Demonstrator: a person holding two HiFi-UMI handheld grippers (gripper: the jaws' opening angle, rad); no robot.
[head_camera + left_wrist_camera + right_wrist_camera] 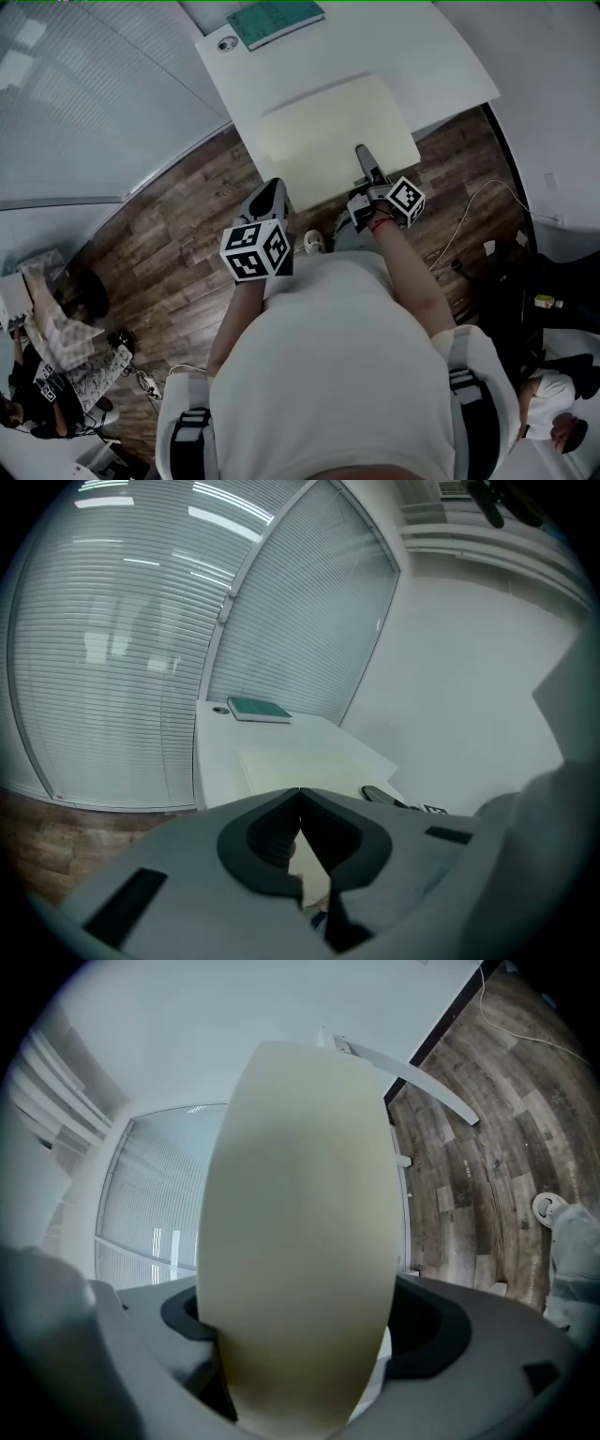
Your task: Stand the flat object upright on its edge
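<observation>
A cream flat board [319, 141] lies across the near part of the white table [441, 66], with a thin shadow along its far edge. My right gripper [363, 157] is shut on the board's near edge, one dark jaw resting on top. In the right gripper view the board [295, 1222] fills the space between the jaws. My left gripper [277, 190] hovers off the table's near left corner, shut and empty. Its jaws meet at the tip in the left gripper view [298, 791], which also shows the board [314, 761] and the right gripper [382, 797].
A green book [275, 21] and a small round fitting [228, 43] sit at the table's far left. Glass walls with blinds [141, 649] stand to the left. Wooden floor [178, 262] surrounds the table, with a white cable [464, 220] at right. People sit at lower left.
</observation>
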